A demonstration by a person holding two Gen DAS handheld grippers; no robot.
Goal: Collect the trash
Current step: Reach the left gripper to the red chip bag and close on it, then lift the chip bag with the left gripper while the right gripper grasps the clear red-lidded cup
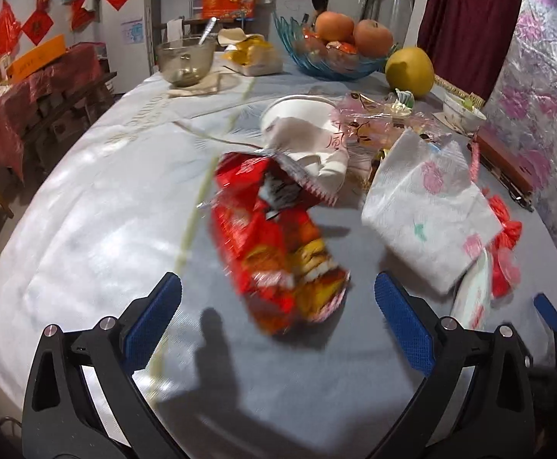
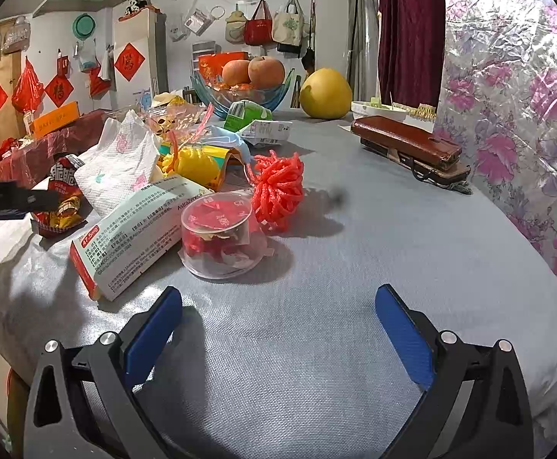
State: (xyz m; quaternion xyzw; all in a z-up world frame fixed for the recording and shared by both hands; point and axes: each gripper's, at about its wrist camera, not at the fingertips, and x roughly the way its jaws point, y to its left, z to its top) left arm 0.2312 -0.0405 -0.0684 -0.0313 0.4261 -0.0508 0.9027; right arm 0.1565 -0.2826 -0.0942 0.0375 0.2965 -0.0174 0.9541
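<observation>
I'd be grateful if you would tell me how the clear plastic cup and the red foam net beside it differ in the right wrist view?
The clear plastic cup is a rigid, see-through container with red scraps inside; the red foam net is a soft, opaque mesh bunched into a ball. The cup lies nearer the open right gripper, while the net sits just behind it. The cup looks wider and squat; the net is rounder. Both rest on the grey table cover, ungrasped.

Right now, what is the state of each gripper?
Left gripper: open, holding nothing; red snack bag lies just ahead.
Right gripper: open, holding nothing.

Snack bag (image 1: pixel 278 244) lies left of napkin (image 1: pixel 427 214), before cup (image 1: pixel 309 134).
</observation>
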